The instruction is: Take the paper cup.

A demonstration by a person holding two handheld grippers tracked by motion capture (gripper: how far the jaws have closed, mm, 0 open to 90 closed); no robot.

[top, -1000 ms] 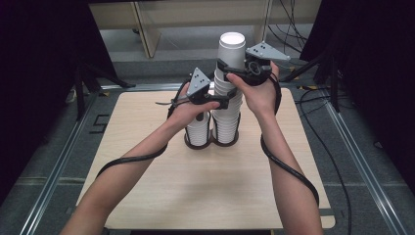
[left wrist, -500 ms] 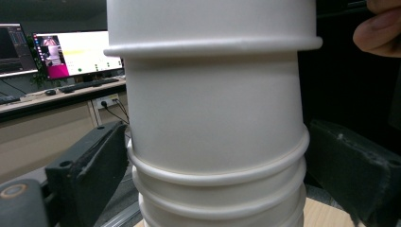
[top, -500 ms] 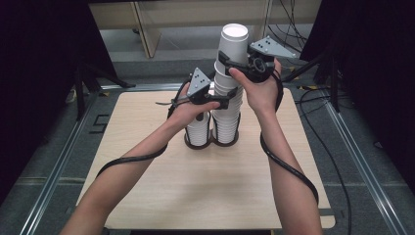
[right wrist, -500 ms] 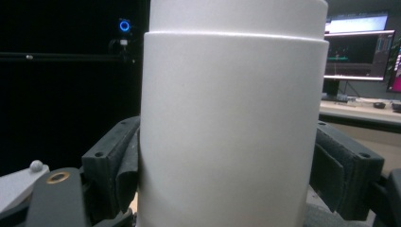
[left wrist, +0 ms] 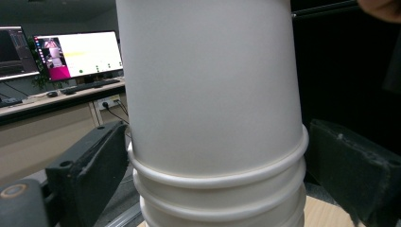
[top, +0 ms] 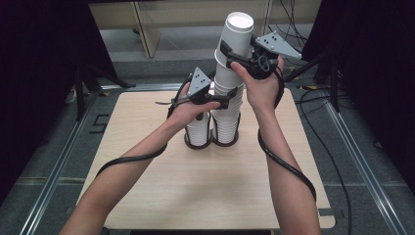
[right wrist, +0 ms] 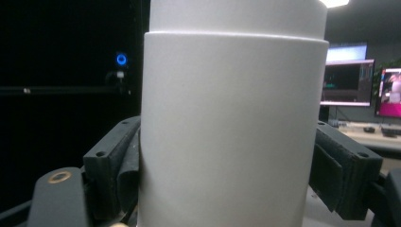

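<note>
Two stacks of upturned white paper cups stand in a black holder [top: 211, 145] on the wooden table [top: 195, 191]. The left stack [top: 198, 132] is short and the right stack [top: 227, 122] is tall. My left gripper [top: 230, 99] is shut on the tall stack at mid height, with the rolled rims [left wrist: 213, 179] between its jaws. My right gripper [top: 239, 46] grips the top cups [top: 237, 34] higher up. Its jaws have just been closing, and its pads press on the cup wall [right wrist: 231, 142]. The top cups lean a little to the right.
Black cables trail from both grippers across the table and off its right side. Metal rails run along both long sides of the table. Desks with lit monitors [left wrist: 78, 54] stand in the dark room beyond.
My right gripper has risen a little with the top cups, which now stand higher and lean more. The left gripper and the lower stack have stayed still.
</note>
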